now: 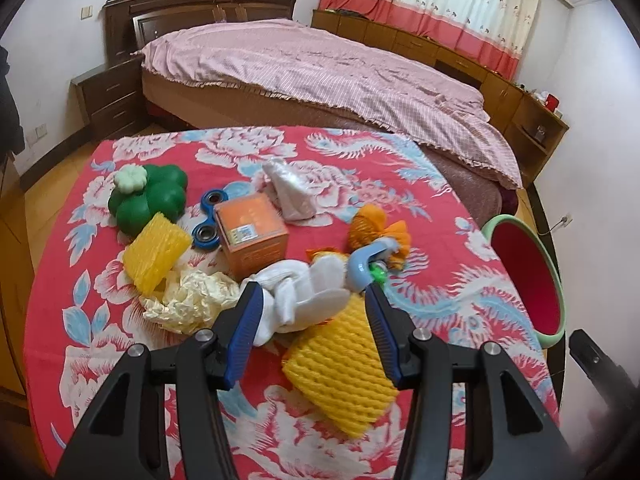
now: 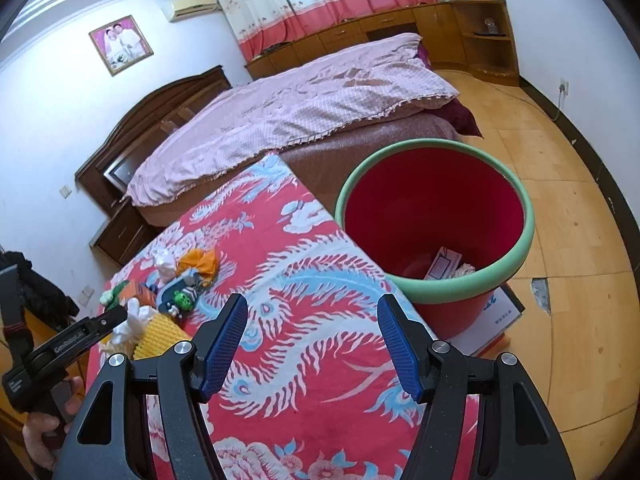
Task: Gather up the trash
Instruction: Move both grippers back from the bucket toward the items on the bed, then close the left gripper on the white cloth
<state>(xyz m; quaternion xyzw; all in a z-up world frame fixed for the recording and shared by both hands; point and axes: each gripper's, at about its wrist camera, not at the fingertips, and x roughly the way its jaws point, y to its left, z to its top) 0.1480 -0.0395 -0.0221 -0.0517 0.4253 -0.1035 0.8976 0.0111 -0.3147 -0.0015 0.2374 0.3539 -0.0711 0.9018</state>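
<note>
A heap of trash lies on the red flowered tablecloth: a white foam net, a yellow foam net, crumpled cream paper, a second yellow net, an orange box, a white wrapper and orange mesh. My left gripper hovers open over the white and yellow nets, which lie between its blue pads without being pinched. My right gripper stands open over bare cloth, holding nothing. The red bin with a green rim stands just right of the table.
A green clover toy, a blue spinner and a blue toy sit among the trash. Paper scraps lie in the bin, which rests on cardboard. A bed lies beyond the table. A hand holds the left gripper.
</note>
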